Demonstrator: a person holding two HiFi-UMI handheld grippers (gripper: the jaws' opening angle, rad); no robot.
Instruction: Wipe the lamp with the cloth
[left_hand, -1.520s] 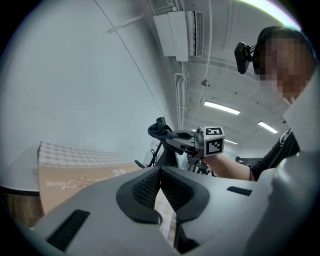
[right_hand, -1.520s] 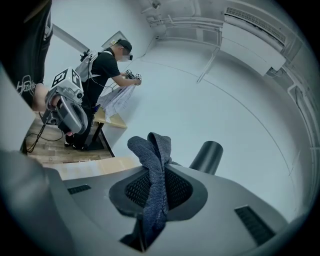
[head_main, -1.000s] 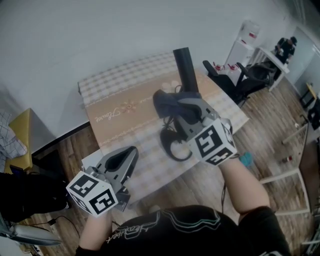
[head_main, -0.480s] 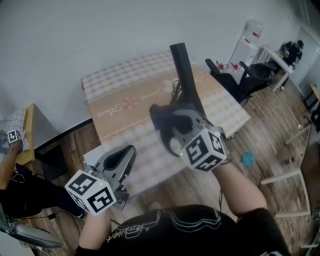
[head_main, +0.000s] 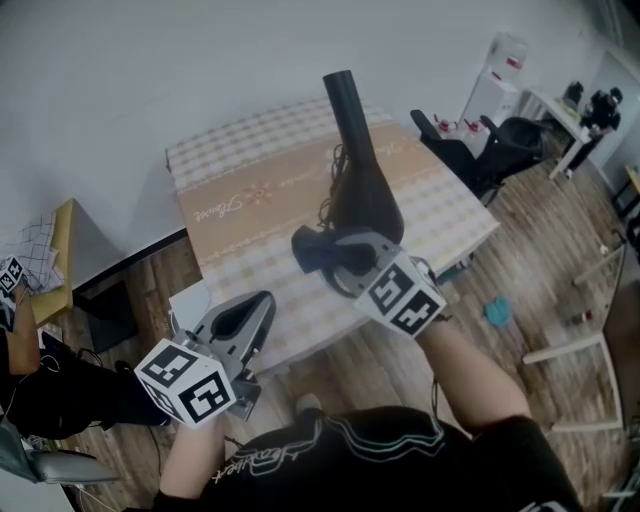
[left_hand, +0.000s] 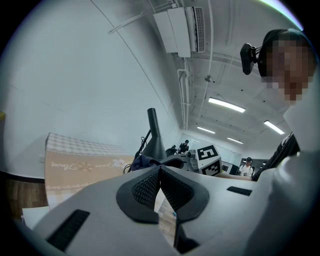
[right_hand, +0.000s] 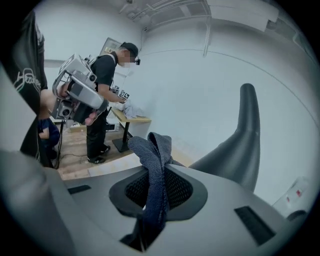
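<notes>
Head view puts the right gripper (head_main: 335, 258) at the foot of the black lamp (head_main: 362, 195), which stands on the checked table (head_main: 230, 180). Its jaws are clamped on a fold of the dark blue cloth (head_main: 312, 250), which bunches out past the tips. The left gripper (head_main: 255, 305) hangs low off the table's near edge, jaws pressed together on nothing. Wiping looks barely begun, with the lamp's cone and neck seemingly left to do. Whether the cloth touches the lamp cannot be told, and the lamp's base is hidden behind the right gripper.
</notes>
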